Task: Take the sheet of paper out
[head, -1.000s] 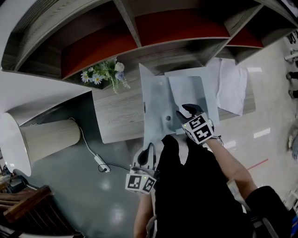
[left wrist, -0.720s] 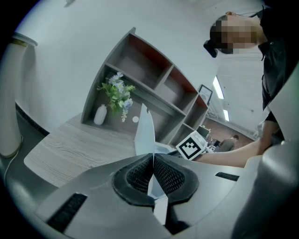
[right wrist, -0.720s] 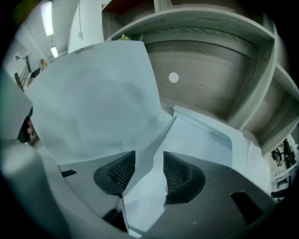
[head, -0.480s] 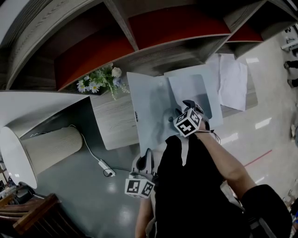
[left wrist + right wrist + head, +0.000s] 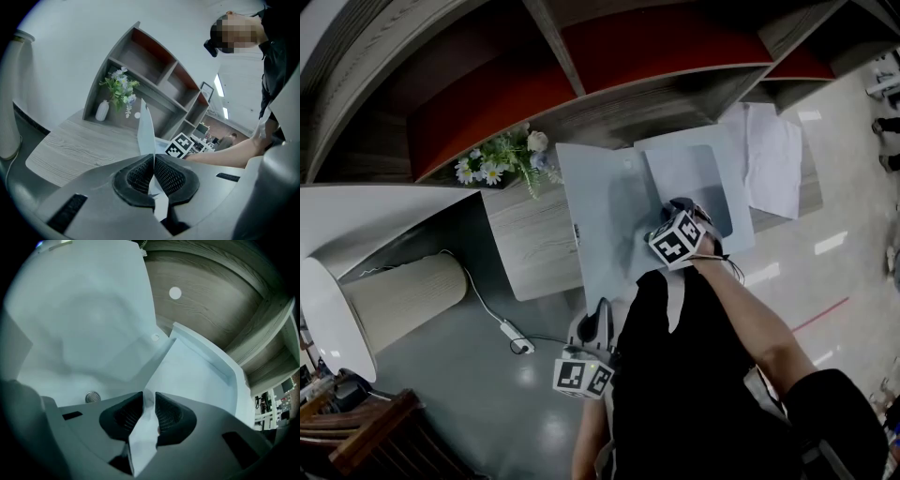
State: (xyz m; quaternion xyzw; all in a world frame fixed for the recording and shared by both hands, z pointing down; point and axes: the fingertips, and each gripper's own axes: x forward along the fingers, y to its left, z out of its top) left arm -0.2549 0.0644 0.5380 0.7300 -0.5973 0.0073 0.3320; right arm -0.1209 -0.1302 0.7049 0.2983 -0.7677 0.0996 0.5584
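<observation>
While the raised cover [image 5: 146,133] of the pale blue plastic folder [image 5: 602,208] is pinched by the closed left gripper [image 5: 153,162], the white paper sheet [image 5: 144,433] inside is clamped by the right gripper [image 5: 149,401]. Its jaws have just been closing.

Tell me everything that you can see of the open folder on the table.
The folder is pale blue, of thin plastic as it looks, with a round snap. It lies open on the wooden table. The left gripper, shut, holds its cover raised; the right gripper, whose jaws have just been closing, pinches the sheet of paper inside it.
</observation>
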